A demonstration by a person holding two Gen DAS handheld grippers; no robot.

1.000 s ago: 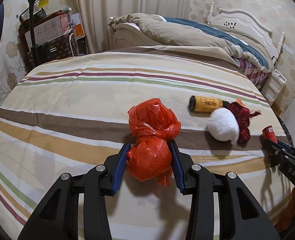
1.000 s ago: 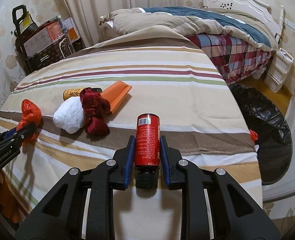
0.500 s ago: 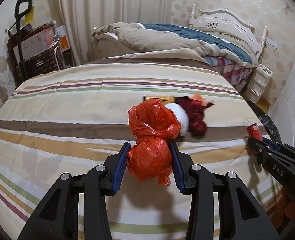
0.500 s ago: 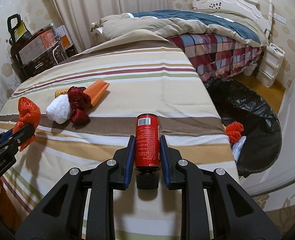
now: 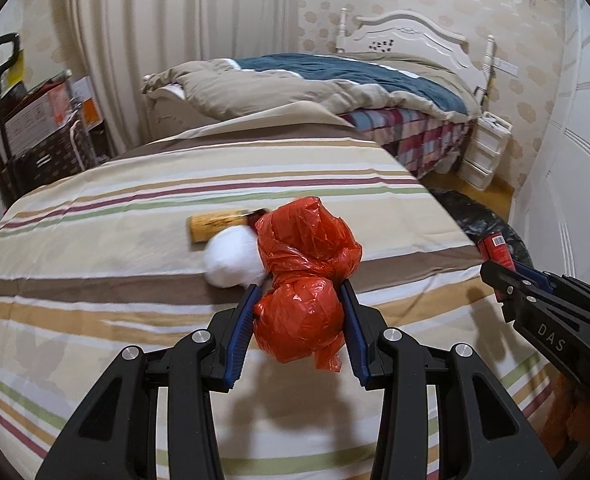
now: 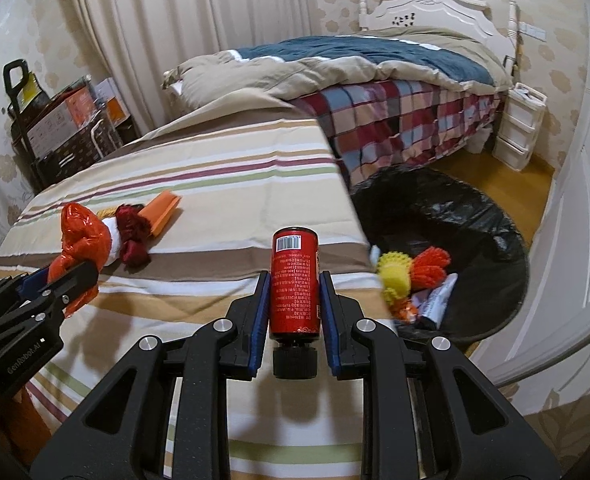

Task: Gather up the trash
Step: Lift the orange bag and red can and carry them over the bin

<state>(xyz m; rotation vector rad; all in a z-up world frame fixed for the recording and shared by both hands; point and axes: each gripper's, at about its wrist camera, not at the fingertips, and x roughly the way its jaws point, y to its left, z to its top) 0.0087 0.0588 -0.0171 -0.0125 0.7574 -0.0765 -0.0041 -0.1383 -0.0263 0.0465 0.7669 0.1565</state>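
My left gripper [image 5: 297,304] is shut on a crumpled red plastic bag [image 5: 303,280], held above the striped cloth [image 5: 115,248]. Seen from the right wrist, that same bag [image 6: 81,240] and the left gripper [image 6: 75,280] sit at the far left. My right gripper [image 6: 295,296] is shut on a red can [image 6: 295,280] with a black cap pointing back at the camera; the can [image 5: 495,246] shows at the right edge of the left view. A black-lined trash bin [image 6: 475,240] stands on the floor right of the table, with yellow and orange trash [image 6: 411,272] inside.
On the cloth lie a white wad [image 5: 231,256], a yellow tube [image 5: 215,224], a dark red bundle [image 6: 131,232] and an orange box [image 6: 163,210]. Beyond is a bed [image 6: 375,80] with a checked blanket, a white drawer unit [image 6: 519,128] and a loaded cart [image 6: 55,120].
Both grippers have swung rightward with their loads, so the table's right edge and the black bin have come into fuller view. The bag and the can stay gripped.
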